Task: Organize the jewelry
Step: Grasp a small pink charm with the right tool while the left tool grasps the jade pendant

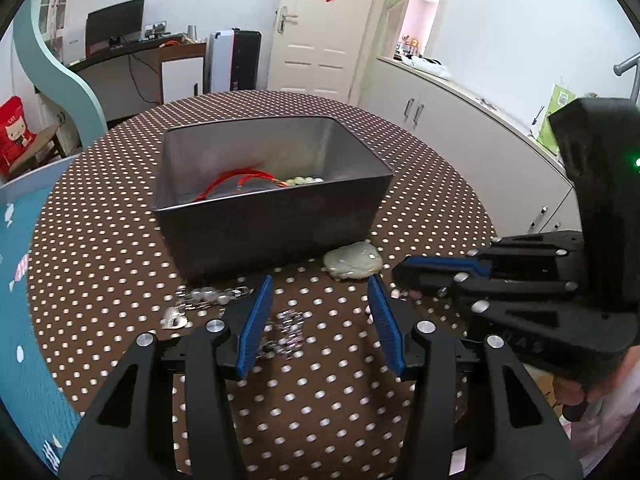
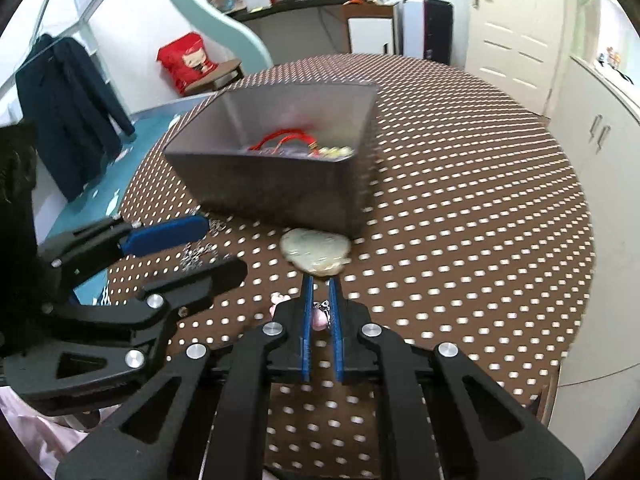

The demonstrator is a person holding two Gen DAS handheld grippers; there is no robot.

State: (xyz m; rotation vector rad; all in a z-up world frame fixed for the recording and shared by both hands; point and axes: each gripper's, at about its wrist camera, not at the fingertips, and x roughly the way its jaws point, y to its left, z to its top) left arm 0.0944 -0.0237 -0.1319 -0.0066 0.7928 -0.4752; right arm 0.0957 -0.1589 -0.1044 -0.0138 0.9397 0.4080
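Note:
A grey metal box [image 1: 272, 224] stands on the polka-dot table and holds a red cord [image 1: 236, 180] and pale beads [image 1: 302, 180]; it also shows in the right wrist view [image 2: 280, 184]. A pale jade pendant [image 1: 352, 264] lies by the box's front corner, also in the right wrist view [image 2: 314, 252]. Silver pearl jewelry [image 1: 204, 298] and a silver chain [image 1: 286, 330] lie before my open left gripper [image 1: 320, 296]. My right gripper [image 2: 320, 278] is shut on a small pink and silver piece [image 2: 321, 316], just short of the pendant.
The round table with a brown dotted cloth [image 1: 420, 184] ends near white cabinets [image 1: 460, 128] on the right. My right gripper [image 1: 404, 270] reaches in from the right in the left wrist view. A desk with a monitor [image 1: 116, 20] and a door [image 1: 320, 28] stand behind.

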